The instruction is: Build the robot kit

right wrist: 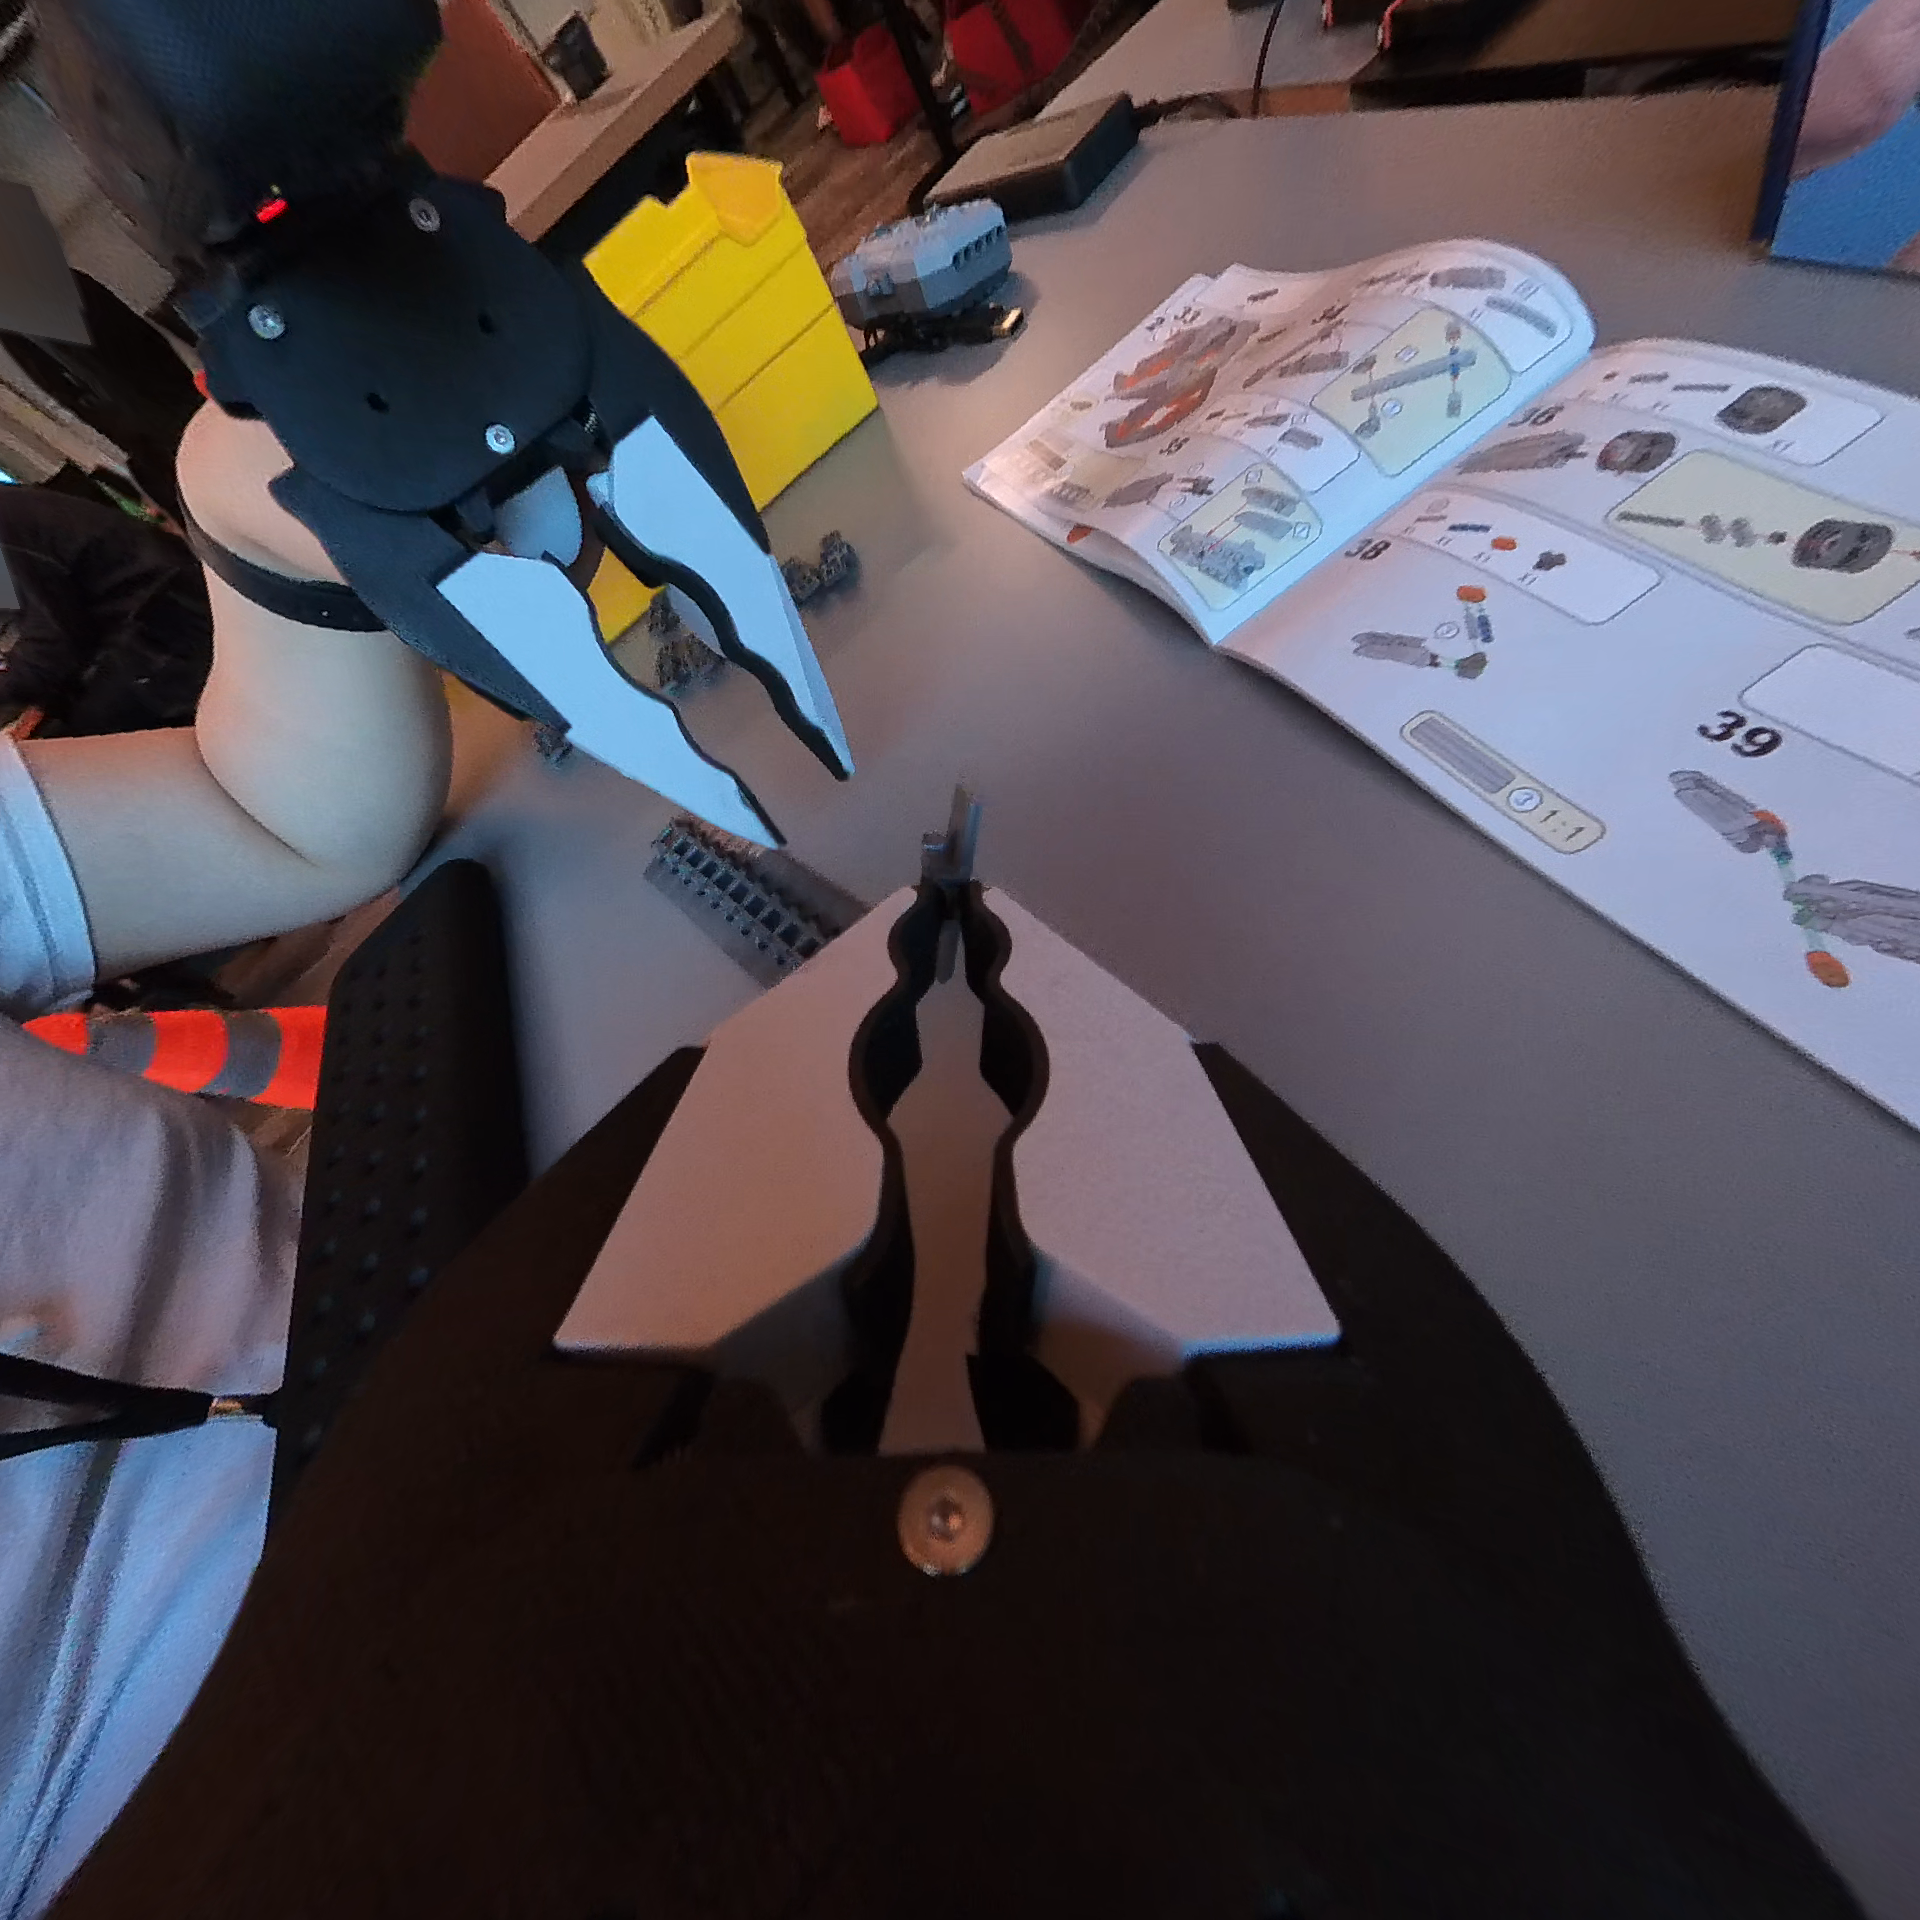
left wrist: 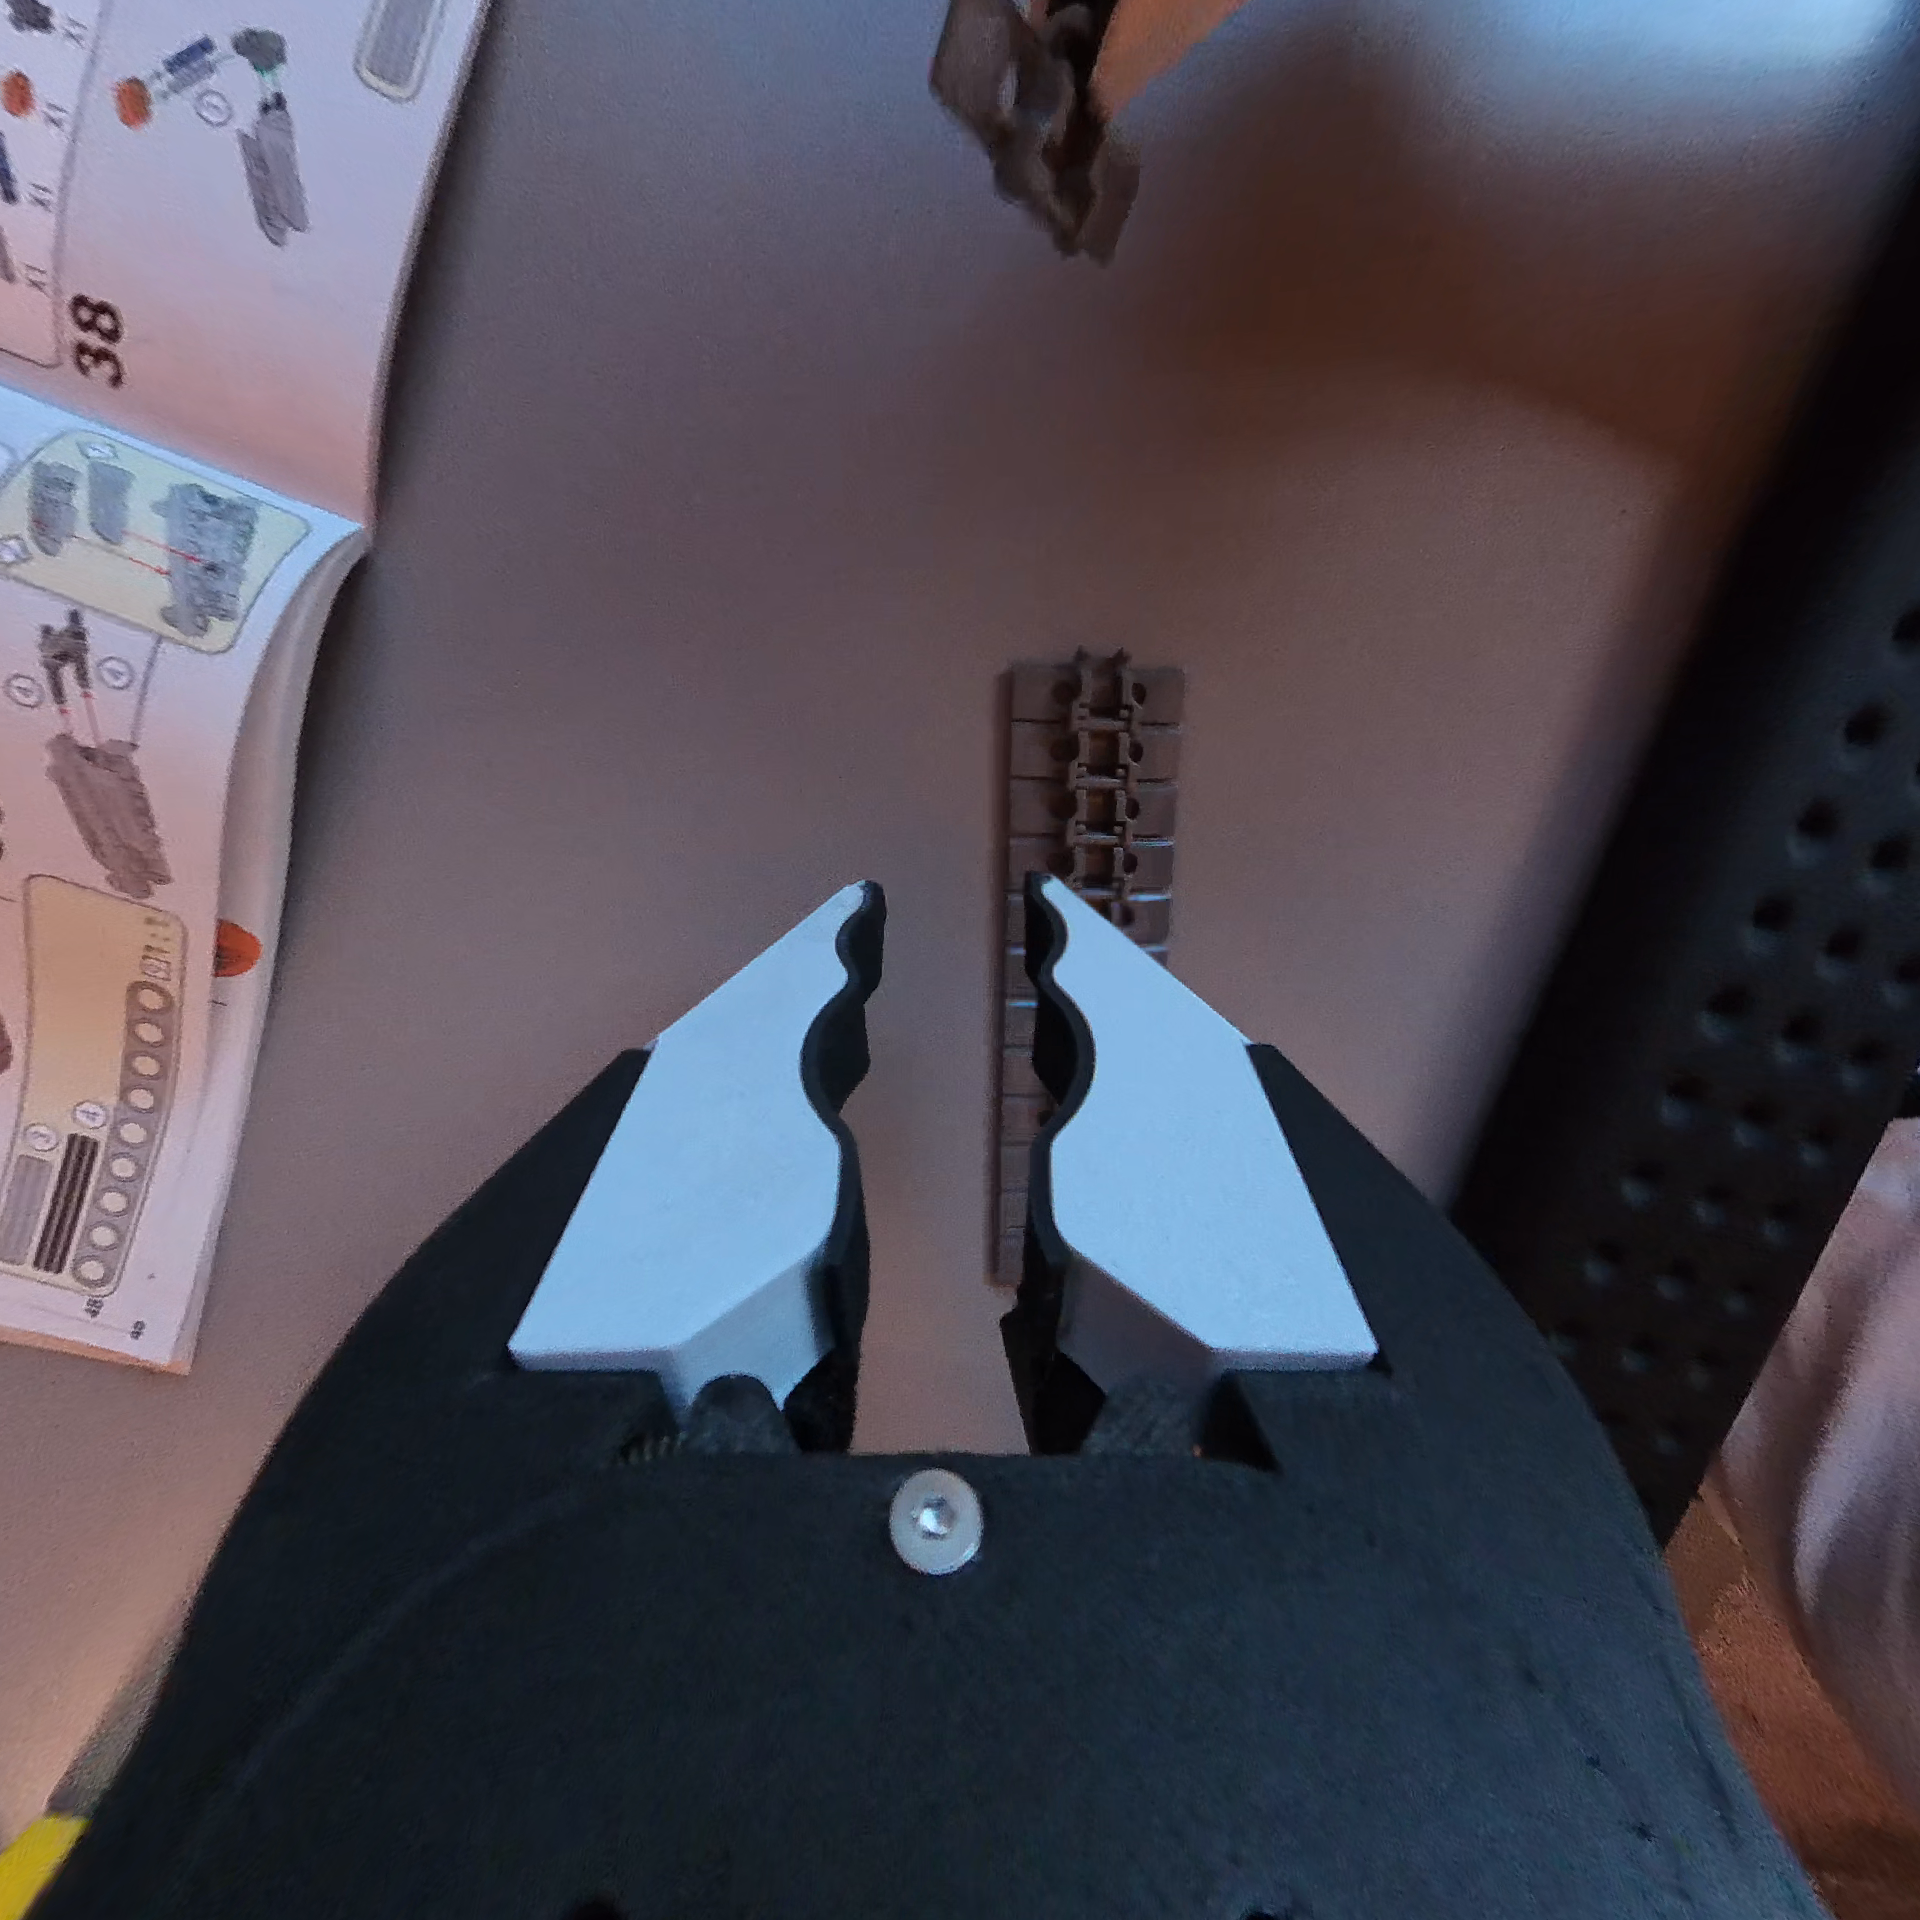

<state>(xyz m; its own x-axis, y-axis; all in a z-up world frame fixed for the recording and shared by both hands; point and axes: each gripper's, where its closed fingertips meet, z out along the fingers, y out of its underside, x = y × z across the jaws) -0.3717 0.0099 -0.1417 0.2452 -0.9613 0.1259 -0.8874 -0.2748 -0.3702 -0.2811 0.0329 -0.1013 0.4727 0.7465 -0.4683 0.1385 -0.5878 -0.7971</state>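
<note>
Left wrist view: the left tongs [left wrist: 954, 894] hover released, jaws parted with nothing between them, just above a flat strip of linked grey track pieces [left wrist: 1096, 790] lying on the matte grey counter [left wrist: 675, 520]. A blurred link [left wrist: 1039, 135], possibly the one the other tongs carry, hangs farther off. Coming straight down over the strip's centre ridge would seem the safest approach. An open instruction booklet [left wrist: 156, 727] lies left.

Right wrist view: the right tongs [right wrist: 948, 894] are clenched on a small grey link [right wrist: 958, 831], thin and hard-edged plastic, pinched at the very tips. The track strip [right wrist: 738, 904] lies just left; a glossy yellow bin [right wrist: 748, 332] stands beyond.
</note>
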